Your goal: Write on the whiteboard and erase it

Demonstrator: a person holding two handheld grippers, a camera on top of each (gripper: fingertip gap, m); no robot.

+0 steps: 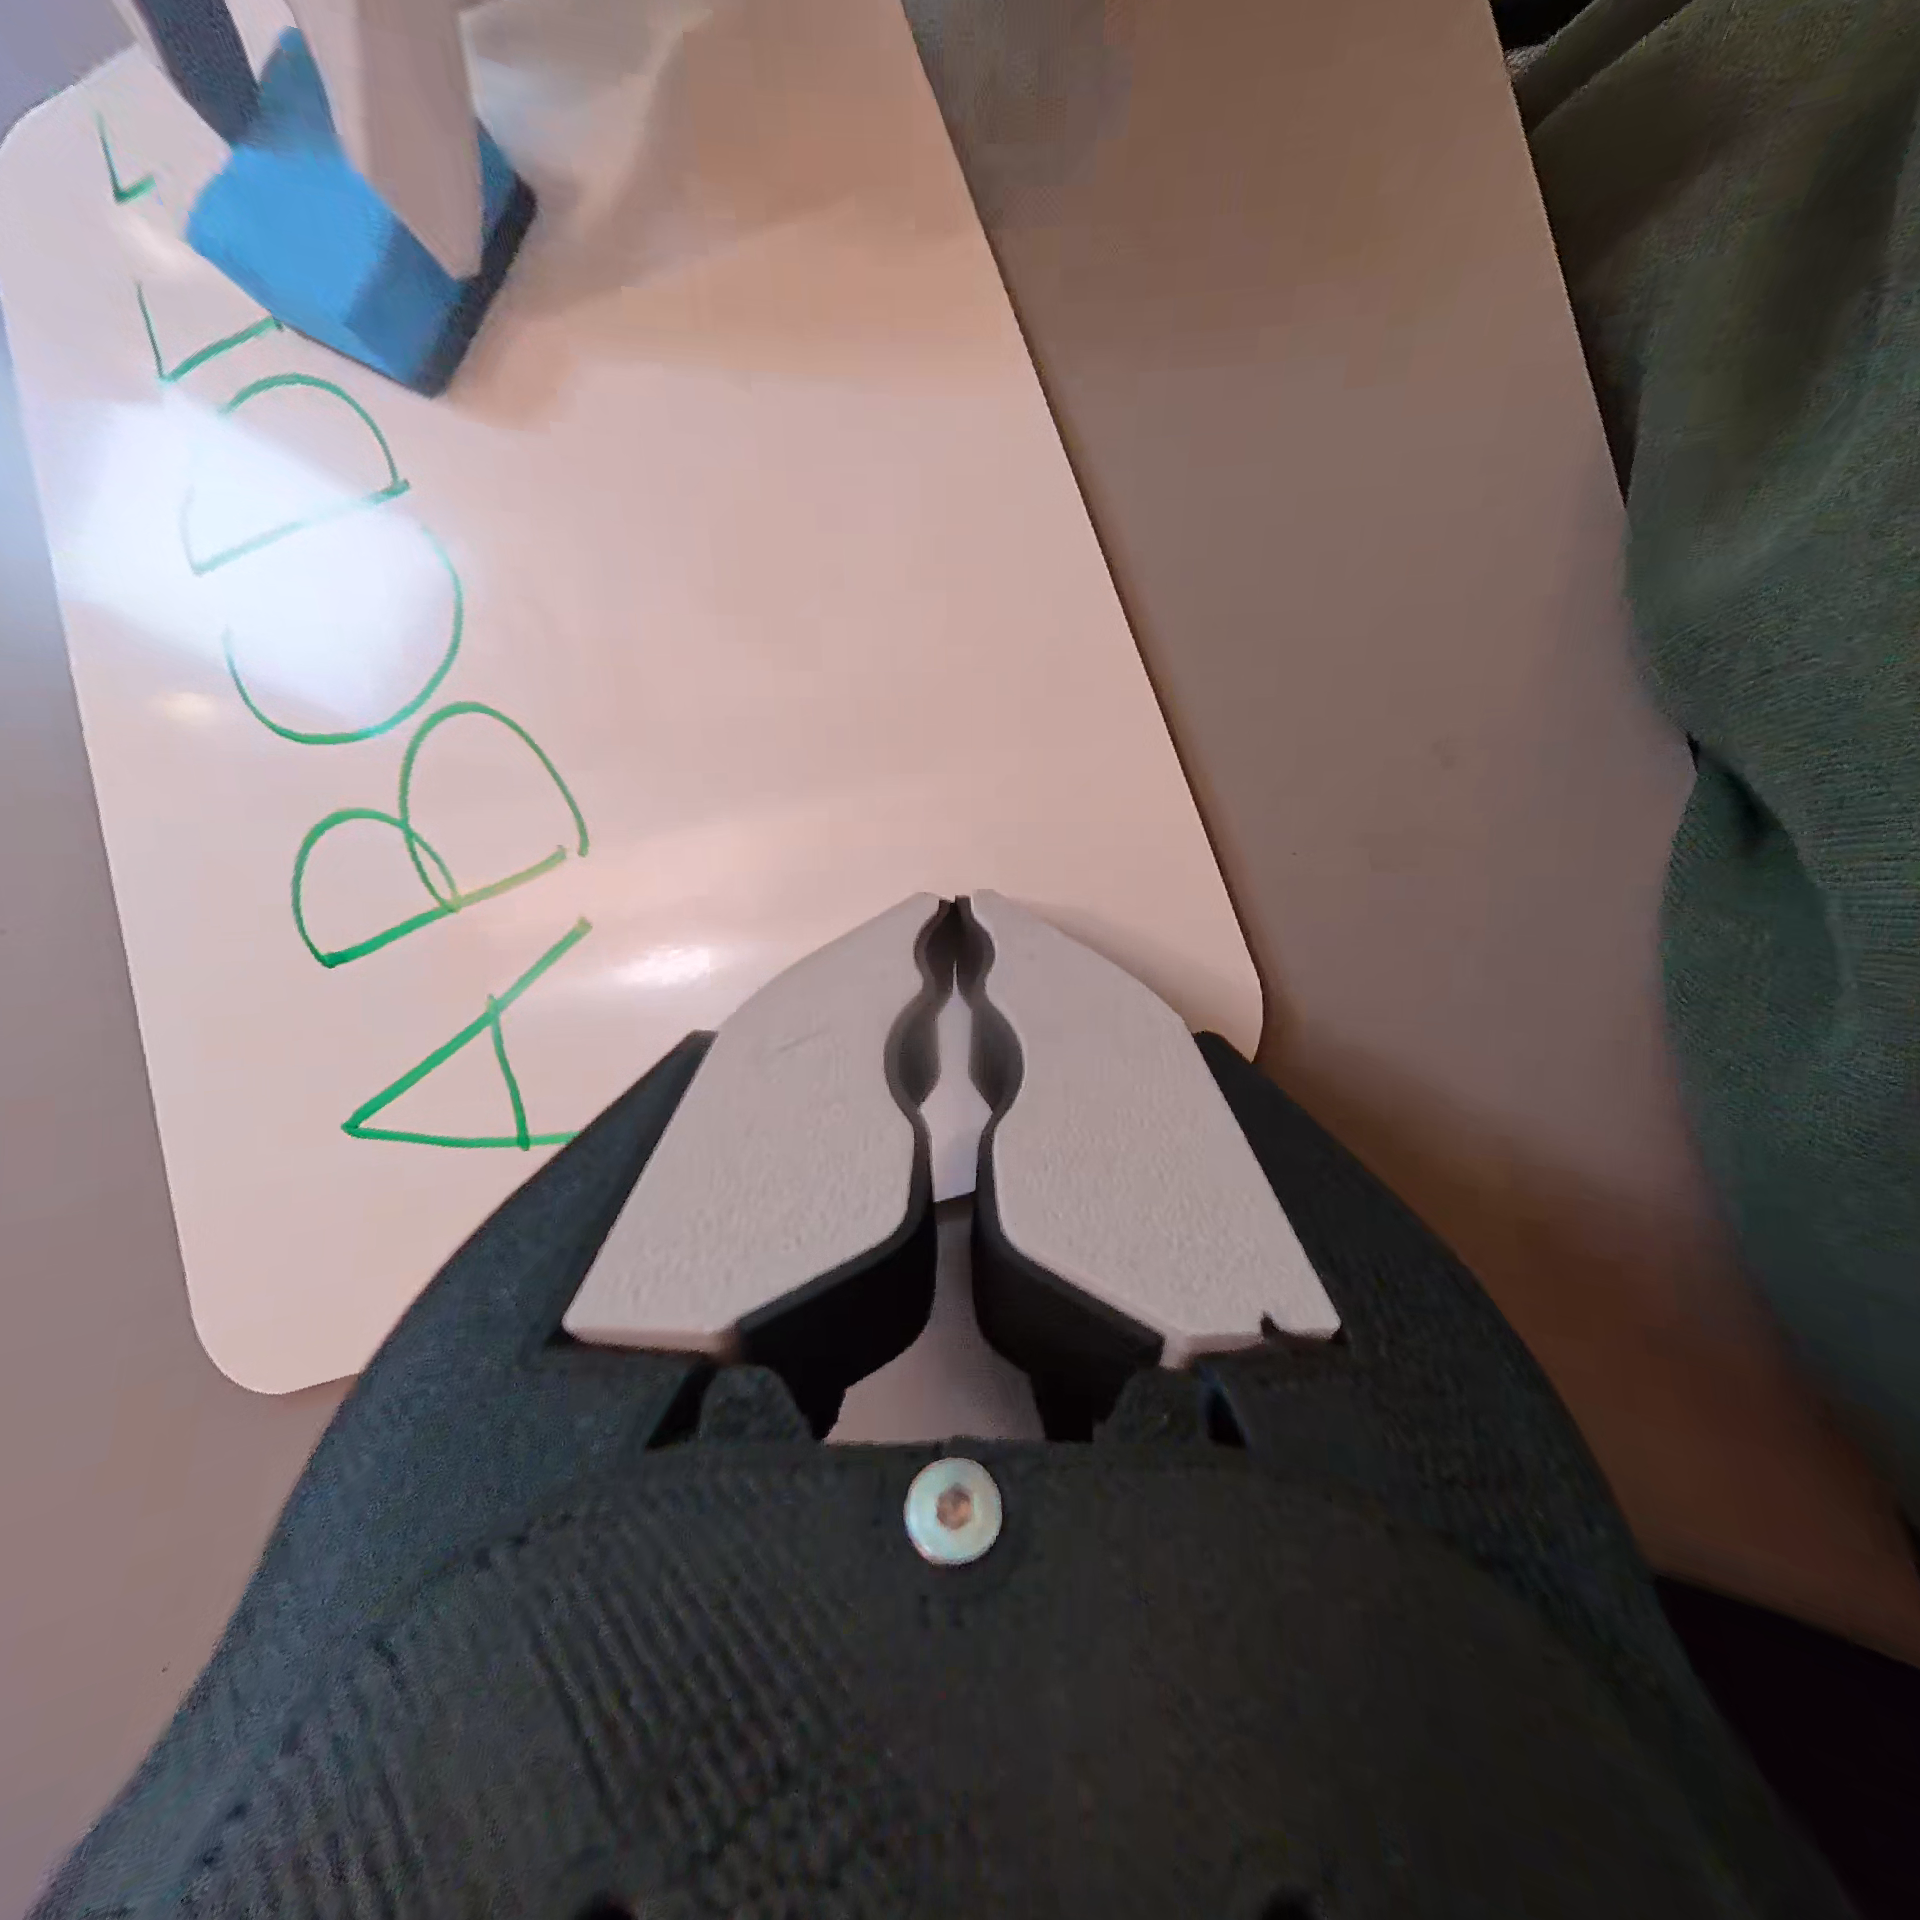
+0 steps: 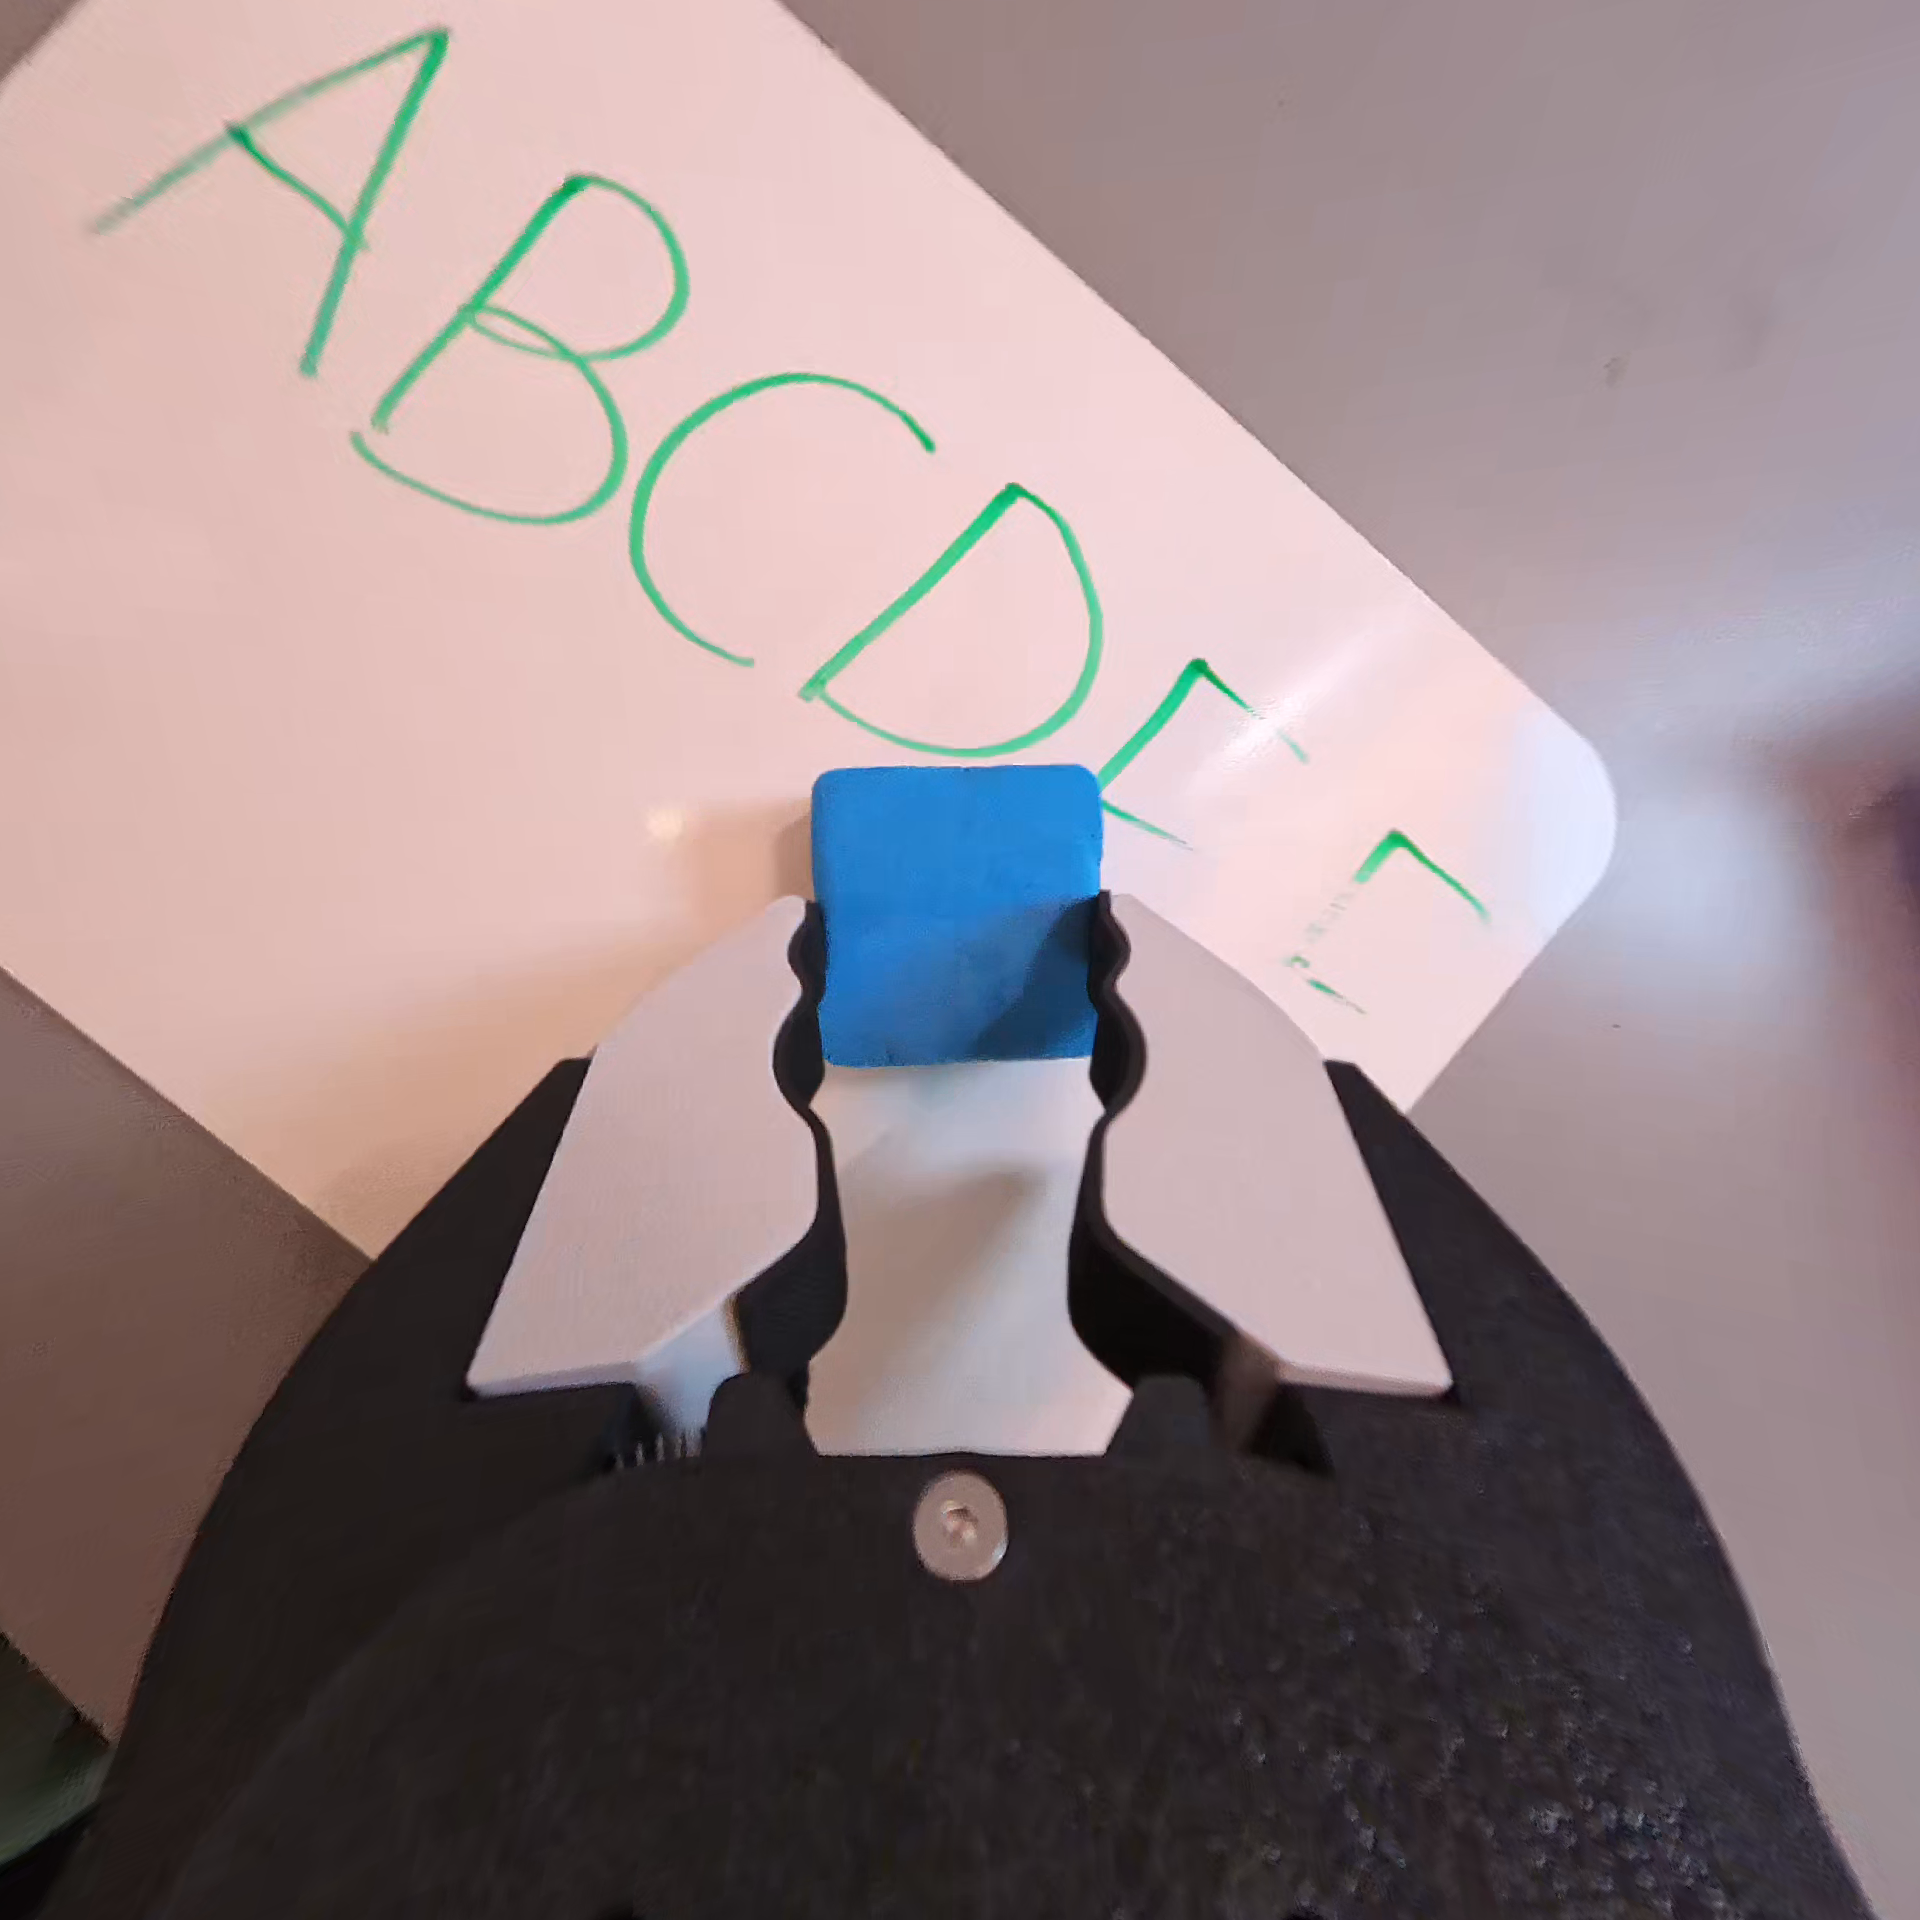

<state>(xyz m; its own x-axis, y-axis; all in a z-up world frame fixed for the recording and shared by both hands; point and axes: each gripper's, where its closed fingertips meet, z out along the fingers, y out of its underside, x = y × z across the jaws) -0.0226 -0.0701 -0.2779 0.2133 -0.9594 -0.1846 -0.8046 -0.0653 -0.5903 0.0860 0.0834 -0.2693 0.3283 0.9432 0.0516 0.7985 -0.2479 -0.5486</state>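
Observation:
A small whiteboard [image 1: 779, 623] lies flat on the table with green letters [image 1: 416, 831] along one side. My left gripper [image 1: 961, 909] is shut with nothing between its pads and sits over the board's near corner. My right gripper [image 2: 956, 935] is shut on a blue eraser block [image 2: 956, 914], both pads pressed on its sides. The block rests on the board [image 2: 364, 727] by the last green letters [image 2: 727, 499], some of which are partly wiped. In the left wrist view the eraser [image 1: 343, 281] and the right gripper's fingers [image 1: 416, 125] show at the board's far end.
The board lies on a beige table [image 1: 1351, 520]. A person's green sleeve [image 1: 1766, 520] is at the right of the left wrist view. Grey table [image 2: 1455, 260] surrounds the board in the right wrist view.

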